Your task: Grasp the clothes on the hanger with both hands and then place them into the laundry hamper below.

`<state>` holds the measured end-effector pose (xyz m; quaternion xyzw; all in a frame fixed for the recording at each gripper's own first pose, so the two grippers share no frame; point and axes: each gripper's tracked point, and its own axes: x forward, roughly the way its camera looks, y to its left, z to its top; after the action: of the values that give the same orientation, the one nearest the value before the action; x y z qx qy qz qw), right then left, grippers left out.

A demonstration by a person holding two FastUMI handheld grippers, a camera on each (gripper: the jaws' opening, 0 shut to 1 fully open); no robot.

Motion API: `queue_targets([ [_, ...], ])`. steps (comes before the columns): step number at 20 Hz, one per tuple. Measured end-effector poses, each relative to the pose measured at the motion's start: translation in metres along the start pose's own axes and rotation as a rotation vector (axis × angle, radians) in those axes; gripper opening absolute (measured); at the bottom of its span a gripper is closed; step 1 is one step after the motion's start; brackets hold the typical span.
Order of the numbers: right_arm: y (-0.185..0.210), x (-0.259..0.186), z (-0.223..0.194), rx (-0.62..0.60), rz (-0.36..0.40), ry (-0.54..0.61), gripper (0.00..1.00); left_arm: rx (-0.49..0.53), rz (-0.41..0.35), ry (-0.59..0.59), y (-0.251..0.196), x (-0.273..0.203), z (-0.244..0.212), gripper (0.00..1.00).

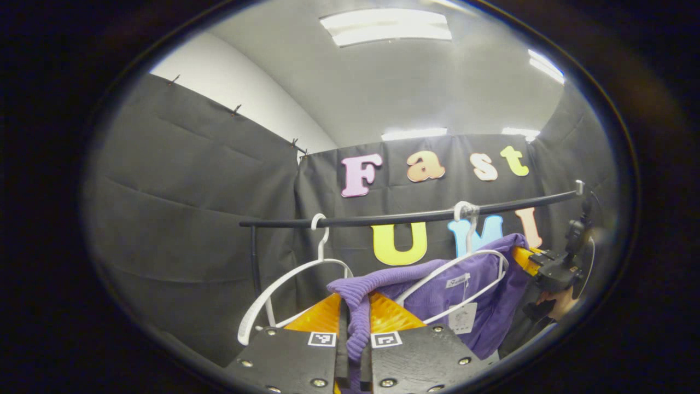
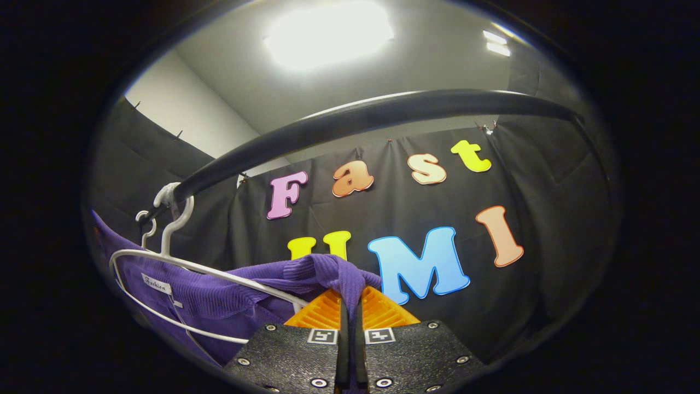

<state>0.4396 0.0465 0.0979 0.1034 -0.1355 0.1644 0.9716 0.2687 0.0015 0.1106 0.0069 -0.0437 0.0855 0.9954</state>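
Observation:
A purple knitted garment hangs on a white hanger from the black rail. My left gripper is shut on the garment's left shoulder, with a fold of knit pinched between its fingers. In the right gripper view my right gripper is shut on the other shoulder of the purple garment, just right of the white hanger and below the black rail. The right gripper also shows in the left gripper view at the far right, held by a hand.
A second white hanger hangs bare on the rail's left part, close to my left gripper. The rack's black upright stands at the left end. Black cloth walls close in behind and on both sides.

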Motion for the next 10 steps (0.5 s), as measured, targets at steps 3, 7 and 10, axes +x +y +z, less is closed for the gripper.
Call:
queue_targets([
  [3,-0.008,0.002,-0.005,-0.003,-0.014,0.005,0.04,0.008,-0.015,0.023,0.01,0.013,-0.007,0.12],
  [7,-0.025,0.01,-0.016,0.065,-0.042,0.036,0.04,-0.014,-0.021,0.046,0.027,0.025,-0.017,0.08],
  [10,-0.027,0.011,-0.031,0.01,-0.038,0.055,0.04,0.028,-0.03,0.078,0.032,0.034,-0.03,0.08],
])
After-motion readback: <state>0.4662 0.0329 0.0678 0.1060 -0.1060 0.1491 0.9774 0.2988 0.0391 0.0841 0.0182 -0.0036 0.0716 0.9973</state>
